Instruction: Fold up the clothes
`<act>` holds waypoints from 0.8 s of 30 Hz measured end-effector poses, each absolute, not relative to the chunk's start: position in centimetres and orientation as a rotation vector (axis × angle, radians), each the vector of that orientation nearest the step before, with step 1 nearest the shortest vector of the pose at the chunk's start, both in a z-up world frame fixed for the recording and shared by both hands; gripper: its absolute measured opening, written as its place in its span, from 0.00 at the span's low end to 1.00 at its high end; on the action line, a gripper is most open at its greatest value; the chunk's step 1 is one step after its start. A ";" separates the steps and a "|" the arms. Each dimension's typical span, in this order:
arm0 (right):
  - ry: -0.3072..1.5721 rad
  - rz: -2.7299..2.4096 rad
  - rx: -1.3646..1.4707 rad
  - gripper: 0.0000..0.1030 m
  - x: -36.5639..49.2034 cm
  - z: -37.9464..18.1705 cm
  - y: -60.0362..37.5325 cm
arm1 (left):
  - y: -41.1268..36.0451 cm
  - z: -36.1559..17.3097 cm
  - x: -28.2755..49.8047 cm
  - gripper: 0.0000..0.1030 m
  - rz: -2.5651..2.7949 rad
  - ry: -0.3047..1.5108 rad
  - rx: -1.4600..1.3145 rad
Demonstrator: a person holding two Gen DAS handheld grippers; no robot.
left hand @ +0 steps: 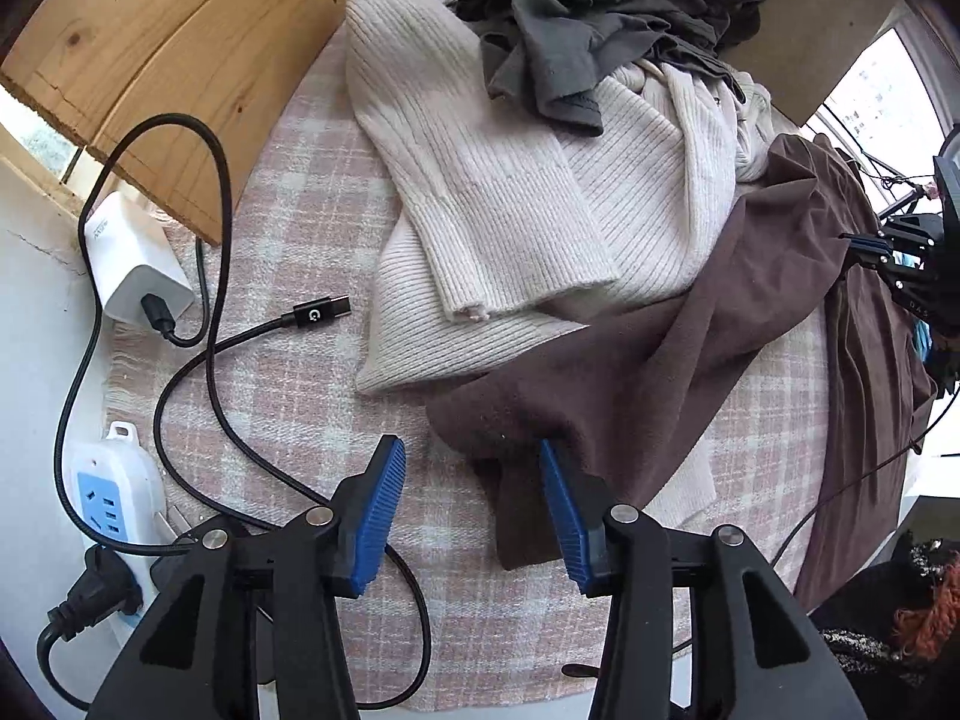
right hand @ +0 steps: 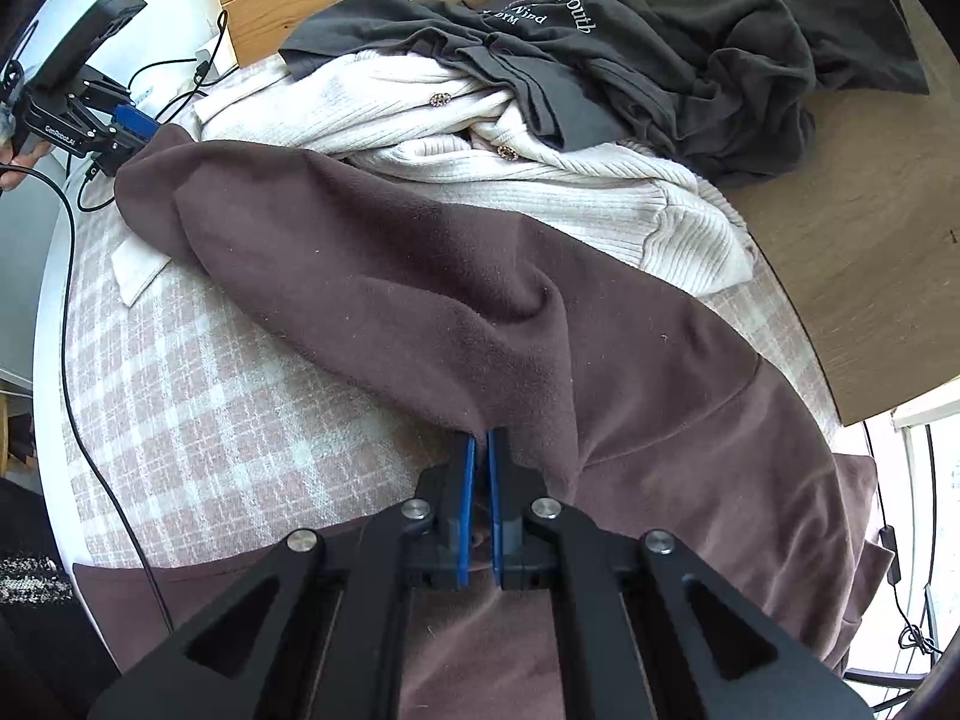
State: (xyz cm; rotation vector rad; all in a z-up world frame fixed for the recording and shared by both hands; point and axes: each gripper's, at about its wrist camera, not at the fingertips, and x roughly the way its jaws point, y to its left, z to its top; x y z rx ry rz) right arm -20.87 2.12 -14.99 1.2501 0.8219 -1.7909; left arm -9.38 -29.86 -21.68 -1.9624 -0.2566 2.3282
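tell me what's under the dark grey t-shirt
A cream ribbed cardigan lies under the dark grey t-shirt, which also spreads onto the wooden board. How far the cardigan runs beneath stays covered.

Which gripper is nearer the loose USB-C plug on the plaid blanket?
Left. The left gripper hangs open just beside the USB-C plug; the right gripper, shut on the brown garment, is far across the bed.

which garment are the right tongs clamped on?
The brown fleece garment, pinched at its edge by the right tongs; the cream ribbed sweater and grey t-shirt lie untouched.
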 end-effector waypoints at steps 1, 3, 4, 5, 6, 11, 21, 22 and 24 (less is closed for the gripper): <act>0.820 -1.793 1.249 0.04 -20.8 -15.0 2.1 | -29.3 -21.5 -9.6 0.01 2.321 -0.244 -1.949; 0.809 -1.801 1.240 0.04 -20.7 -14.6 2.3 | -28.6 -20.5 -10.0 0.02 2.343 -0.221 -1.901; 0.803 -1.805 1.234 0.04 -20.6 -14.4 2.3 | -28.2 -19.9 -10.0 0.02 2.358 -0.205 -1.886; 0.794 -1.808 1.227 0.04 -20.4 -14.1 2.4 | -28.0 -19.3 -9.7 0.02 2.378 -0.188 -1.877; 0.778 -1.810 1.219 0.04 -20.3 -13.7 2.6 | -28.5 -18.8 -9.0 0.02 2.402 -0.183 -1.875; 0.691 -1.818 1.187 0.04 -19.9 -12.4 3.6 | -33.8 -16.0 -6.4 0.01 2.532 -0.232 -1.897; 0.721 -1.545 1.274 0.19 -18.3 -14.8 1.0 | -34.9 -19.3 -8.8 0.01 2.493 -0.143 -2.042; 0.679 -1.586 1.257 0.27 -19.6 -13.5 1.3 | -34.8 -19.1 -8.8 0.01 2.492 -0.137 -2.036; 0.702 -1.735 1.200 0.43 -22.5 -11.8 1.7 | -34.7 -18.8 -8.6 0.01 2.487 -0.135 -2.033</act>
